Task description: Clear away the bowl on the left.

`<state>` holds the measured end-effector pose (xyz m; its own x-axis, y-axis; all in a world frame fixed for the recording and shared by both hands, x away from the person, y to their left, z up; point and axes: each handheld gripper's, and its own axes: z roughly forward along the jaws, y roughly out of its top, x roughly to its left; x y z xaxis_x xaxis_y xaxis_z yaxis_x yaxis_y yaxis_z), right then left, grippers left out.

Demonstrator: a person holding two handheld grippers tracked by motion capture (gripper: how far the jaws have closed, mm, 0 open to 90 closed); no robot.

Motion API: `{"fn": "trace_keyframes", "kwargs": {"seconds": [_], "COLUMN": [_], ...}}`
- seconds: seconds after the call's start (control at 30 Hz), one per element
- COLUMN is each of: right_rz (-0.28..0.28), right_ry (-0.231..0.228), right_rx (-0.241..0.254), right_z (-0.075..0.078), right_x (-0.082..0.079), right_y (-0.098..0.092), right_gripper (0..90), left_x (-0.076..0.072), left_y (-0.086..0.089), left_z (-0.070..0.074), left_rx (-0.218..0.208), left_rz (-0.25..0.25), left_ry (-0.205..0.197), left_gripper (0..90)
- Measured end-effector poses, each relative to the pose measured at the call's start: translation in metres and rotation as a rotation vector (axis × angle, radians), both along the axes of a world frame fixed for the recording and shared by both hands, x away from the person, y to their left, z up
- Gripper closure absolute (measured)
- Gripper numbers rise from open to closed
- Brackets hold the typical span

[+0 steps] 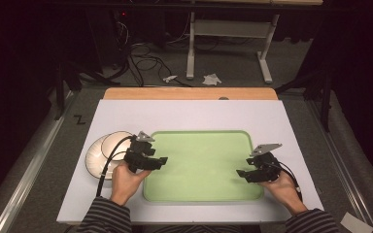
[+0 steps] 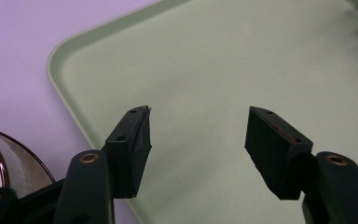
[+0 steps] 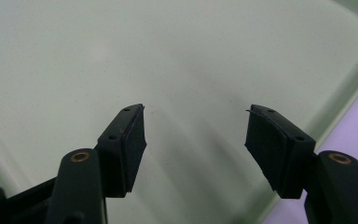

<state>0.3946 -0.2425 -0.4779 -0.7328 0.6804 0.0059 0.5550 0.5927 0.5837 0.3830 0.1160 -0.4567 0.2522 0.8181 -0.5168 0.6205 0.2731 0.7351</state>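
A white rectangular table [image 1: 189, 116] carries a pale green plastic tray [image 1: 201, 165], bare inside. Stacked white round bowls [image 1: 99, 153] sit just beside its 9 o'clock edge. The left gripper [image 1: 161, 160] and the right gripper [image 1: 243, 174] hover over opposite tray edges, jaws spread, holding nothing.

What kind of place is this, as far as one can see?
Probably a lab or recording room: a hand-held gripper in each hand, a white work table, loose cables on a dark carpeted floor.

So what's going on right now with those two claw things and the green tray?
Left gripper open, empty, over tray's left edge. Right gripper open, empty, over its right side. Green tray bare. White bowls stacked left of tray, untouched.
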Motion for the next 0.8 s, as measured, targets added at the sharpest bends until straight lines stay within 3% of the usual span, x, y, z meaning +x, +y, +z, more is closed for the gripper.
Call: {"fn": "trace_keyframes", "kwargs": {"seconds": [0.1,0.27,0.33,0.4,0.6,0.8], "right_rz": [-0.004,0.001,0.005,0.005,0.006,0.005], "right_ry": [0.003,0.006,0.002,0.004,0.013,0.010], "right_rx": [0.002,-0.002,-0.004,0.000,0.002,0.005], "right_z": [0.000,0.000,0.000,0.000,0.000,0.000], "right_x": [0.001,0.001,0.000,0.000,0.002,0.001], "right_y": [-0.001,0.000,0.000,-0.001,0.000,-0.002], "right_gripper": [39.4,39.6,39.6,39.6,39.7,39.9], "left_x": [0.000,0.001,0.002,0.003,0.004,0.007], "left_y": [0.002,0.018,0.020,0.022,0.029,0.039], "left_z": [0.005,0.019,0.019,0.018,0.022,0.026], "left_rx": [-0.008,-0.061,-0.064,-0.031,-0.011,-0.036], "left_rz": [0.029,0.093,0.098,0.103,0.135,0.159], "left_ry": [-0.026,-0.074,-0.067,-0.062,-0.089,-0.091], "left_gripper": [38.2,37.1,37.0,37.0,36.3,36.5]}}
